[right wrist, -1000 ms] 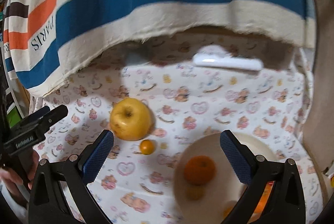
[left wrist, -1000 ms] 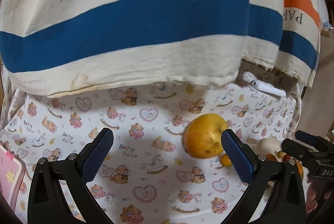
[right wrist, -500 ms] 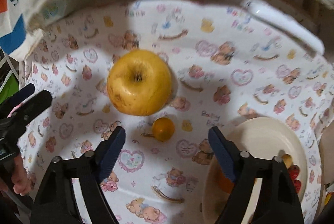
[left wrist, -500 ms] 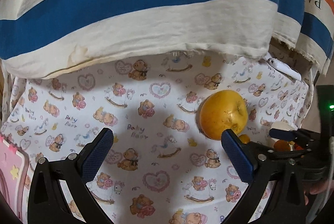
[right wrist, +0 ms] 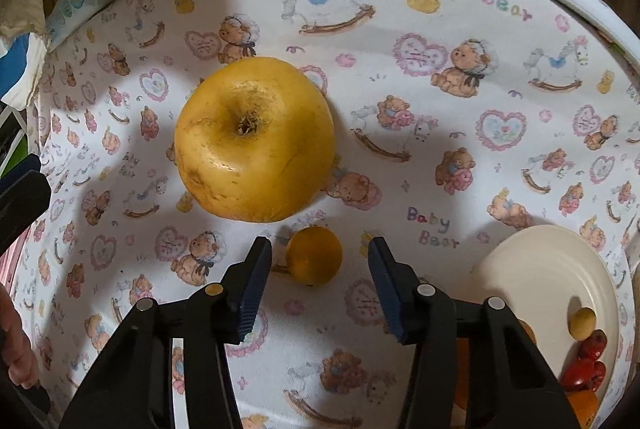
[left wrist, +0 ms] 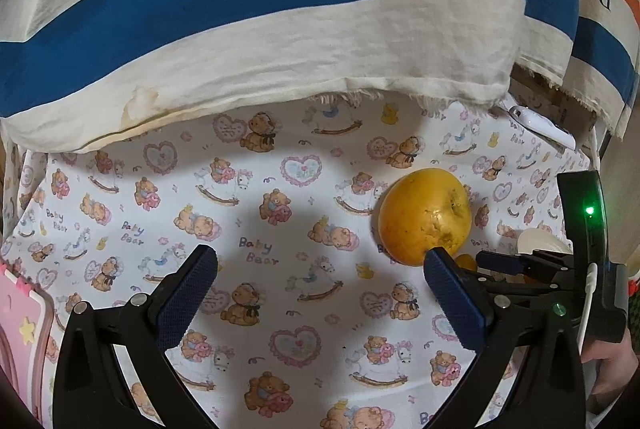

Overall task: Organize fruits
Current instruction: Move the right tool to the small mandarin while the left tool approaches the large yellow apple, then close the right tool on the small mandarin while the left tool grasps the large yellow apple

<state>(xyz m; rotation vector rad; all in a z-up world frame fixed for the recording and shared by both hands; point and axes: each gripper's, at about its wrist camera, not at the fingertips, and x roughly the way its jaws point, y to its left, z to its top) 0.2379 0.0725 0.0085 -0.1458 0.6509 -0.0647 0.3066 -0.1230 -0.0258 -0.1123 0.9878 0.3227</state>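
My right tongs (right wrist: 319, 271) hang low over the bear-print cloth (right wrist: 440, 109), fingers parted to a middling gap and straddling the small orange fruit (right wrist: 314, 255), which sits between the blue pads (right wrist: 252, 285). I can't tell whether either pad touches it; nothing is gripped. Just beyond the little fruit, almost against it, sits the big yellow apple (right wrist: 254, 139), stem dimple up, resting on the cloth. Off to my right the cream plate (right wrist: 536, 269) carries a small tan fruit (right wrist: 583, 322) and some red ones (right wrist: 588, 361) at its near edge, with orange fruit partly hidden behind my right finger.

My left tongs (left wrist: 320, 293) are spread wide, holding nothing, poised above bare cloth. The apple (left wrist: 425, 216) lies just past my right-side pad (left wrist: 452, 303) in that view. Beside it I see the other tongs (left wrist: 532, 265), and the striped towel (left wrist: 280, 9) drapes across the back, a white remote (left wrist: 540, 121) peeking from under it
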